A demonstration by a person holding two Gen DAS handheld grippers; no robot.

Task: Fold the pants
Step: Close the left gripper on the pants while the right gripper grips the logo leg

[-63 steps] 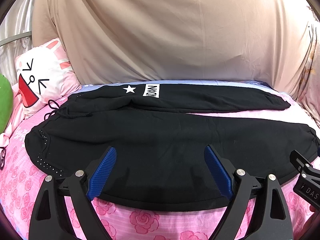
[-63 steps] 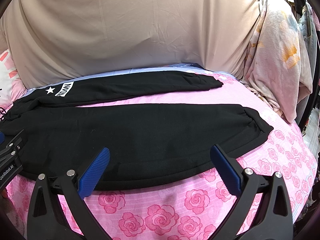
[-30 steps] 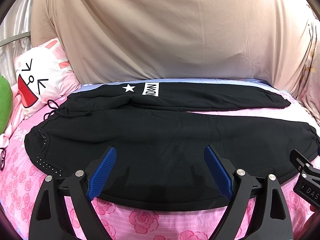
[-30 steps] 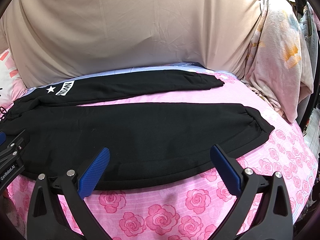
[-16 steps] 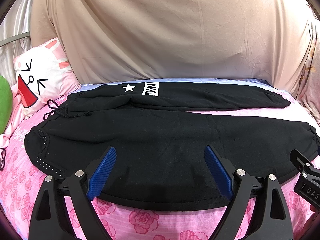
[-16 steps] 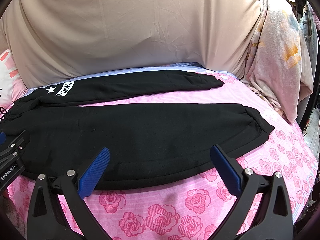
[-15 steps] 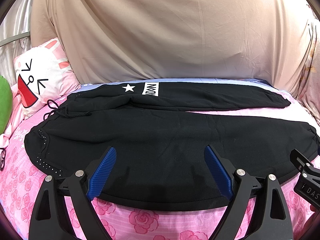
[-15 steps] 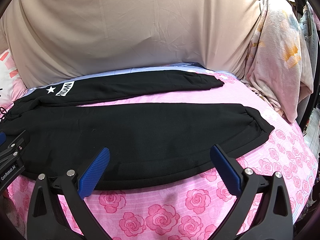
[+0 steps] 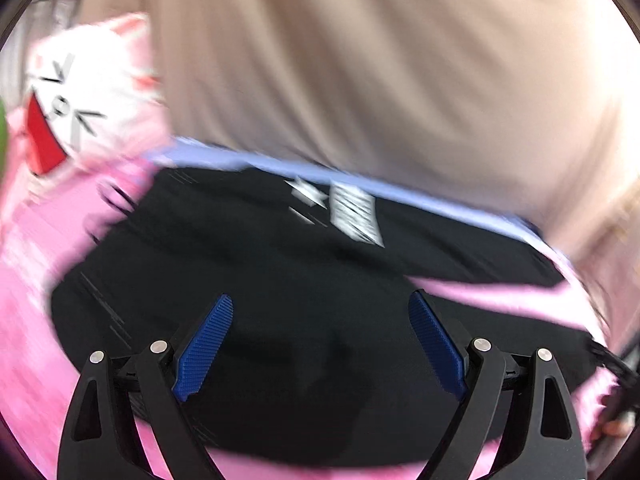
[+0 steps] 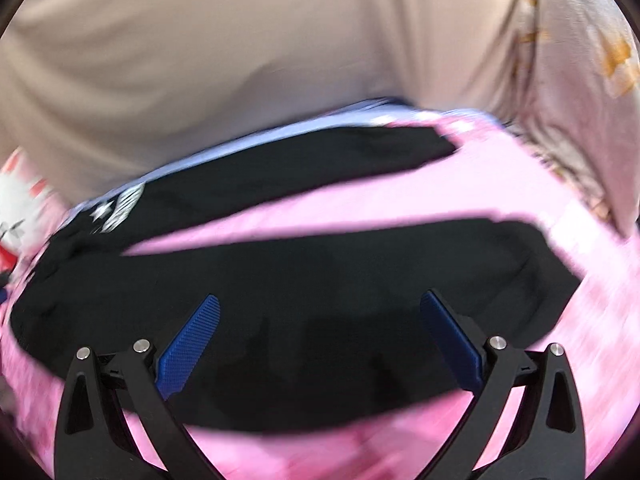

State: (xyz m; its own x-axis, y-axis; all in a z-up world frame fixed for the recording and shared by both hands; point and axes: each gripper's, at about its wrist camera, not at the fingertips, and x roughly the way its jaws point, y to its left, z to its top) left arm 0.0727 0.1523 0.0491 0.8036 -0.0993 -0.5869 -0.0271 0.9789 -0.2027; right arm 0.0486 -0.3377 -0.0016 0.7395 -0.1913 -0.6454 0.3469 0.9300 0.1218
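Both views motion-blurred. Black pants (image 9: pixel 280 280) lie flat on bed w/ pink sheet (image 10: pixel 360 200), legs spread apart in a V, white star + label near waist. Left gripper (image 9: pixel 320 344) jaws wide, nothing btwn, over waist/hip end. Right gripper (image 10: pixel 320 340) also wide, empty, over near leg. Cartoon pillow (image 9: pixel 80 100) at far left

The pants (image 10: pixel 304 280) are lying flat on the bedsheet (image 10: pixel 500 184), legs spreading toward the right, waist toward the left. A cushion (image 9: pixel 88 96) is sitting left of the waist. Behind everything a draped sheet (image 9: pixel 360 64) is hanging. Both views are blurring.
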